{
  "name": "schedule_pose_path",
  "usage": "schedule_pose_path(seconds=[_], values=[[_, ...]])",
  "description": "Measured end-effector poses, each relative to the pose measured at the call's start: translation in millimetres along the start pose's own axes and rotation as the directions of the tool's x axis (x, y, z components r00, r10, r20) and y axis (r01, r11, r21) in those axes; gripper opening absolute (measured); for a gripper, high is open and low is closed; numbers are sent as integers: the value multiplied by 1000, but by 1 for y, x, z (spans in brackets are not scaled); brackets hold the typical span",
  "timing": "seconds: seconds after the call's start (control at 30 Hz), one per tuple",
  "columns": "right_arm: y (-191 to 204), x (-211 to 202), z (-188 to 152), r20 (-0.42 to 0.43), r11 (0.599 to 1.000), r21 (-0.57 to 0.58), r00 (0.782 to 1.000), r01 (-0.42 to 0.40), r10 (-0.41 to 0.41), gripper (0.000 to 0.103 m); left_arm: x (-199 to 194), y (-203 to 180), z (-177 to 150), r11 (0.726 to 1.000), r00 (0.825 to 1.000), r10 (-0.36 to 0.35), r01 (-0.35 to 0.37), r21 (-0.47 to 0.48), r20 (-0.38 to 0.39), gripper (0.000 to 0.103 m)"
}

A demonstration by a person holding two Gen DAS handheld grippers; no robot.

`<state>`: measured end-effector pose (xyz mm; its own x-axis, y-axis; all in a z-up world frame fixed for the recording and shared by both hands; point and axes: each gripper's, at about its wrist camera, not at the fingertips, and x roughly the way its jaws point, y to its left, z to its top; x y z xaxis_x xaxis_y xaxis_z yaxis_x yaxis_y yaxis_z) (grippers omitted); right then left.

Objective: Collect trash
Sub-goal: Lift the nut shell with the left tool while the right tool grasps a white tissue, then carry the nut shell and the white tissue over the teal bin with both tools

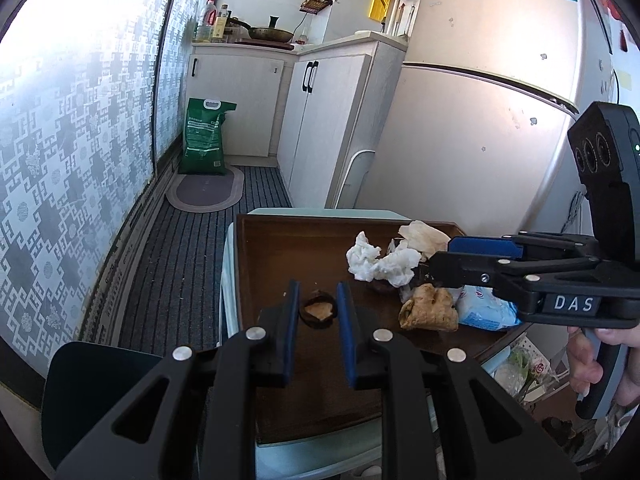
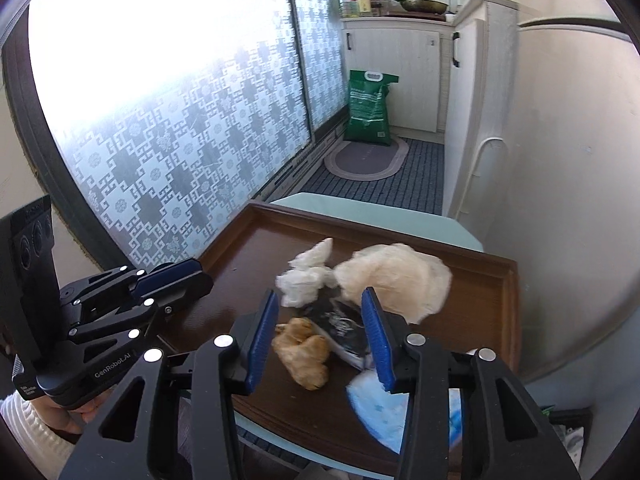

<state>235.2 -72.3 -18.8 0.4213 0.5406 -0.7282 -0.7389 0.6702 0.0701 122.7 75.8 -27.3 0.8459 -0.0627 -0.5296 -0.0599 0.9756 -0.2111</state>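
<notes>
The trash lies on a brown wooden tray (image 1: pixel 272 248) that sits on a pale green table (image 1: pixel 240 360). Most of it is in 1 loose heap near the right edge of the tray: white crumpled tissue (image 1: pixel 378 260), a cream plastic bag (image 2: pixel 396 276), a dark printed wrapper (image 2: pixel 344 328), a brown crumpled piece (image 2: pixel 306 354) and a light blue packet (image 2: pixel 376 408) that hangs over the near edge. A small dark shell with a tan inside (image 1: pixel 319 311) lies apart, near the middle of the tray.

The left hand-held gripper (image 1: pixel 318 306) hovers with its jaws narrowly spread on both sides of the dark shell; the blue pads do not seem to press on it, so I judge it is not held yet. The right hand-held gripper (image 2: pixel 320 328) has its jaws spread wider over the heap, with the brown piece and the dark wrapper between them, and nothing pinched.

To do this step well, I think each gripper should go lower before it closes, so the pads meet the thing at its middle and not only at its top. The shell is low and rounded, so it may slip out or roll. On the right, it is better to choose 1 thing, probably the brown piece, because a grip on 2 things can drop 1. The tissue and bag are light and can be pushed away by a fast approach.
</notes>
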Motion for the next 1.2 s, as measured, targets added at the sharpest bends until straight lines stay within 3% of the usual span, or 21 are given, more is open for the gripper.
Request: schedule_pose_path(seconds=[0.37, 0.77, 1.2], values=[[7, 24, 6, -35, 999, -8, 998, 50, -50, 6, -20, 24, 1, 1000, 1000, 14, -13, -15, 21, 20], [35, 9, 26, 34, 996, -61, 997, 69, -67, 2, -44, 61, -2, 997, 998, 61, -59, -52, 33, 20], [95, 0, 52, 85, 992, -127, 996, -24, 36, 2, -60, 105, -14, 987, 990, 142, -142, -75, -6, 20]])
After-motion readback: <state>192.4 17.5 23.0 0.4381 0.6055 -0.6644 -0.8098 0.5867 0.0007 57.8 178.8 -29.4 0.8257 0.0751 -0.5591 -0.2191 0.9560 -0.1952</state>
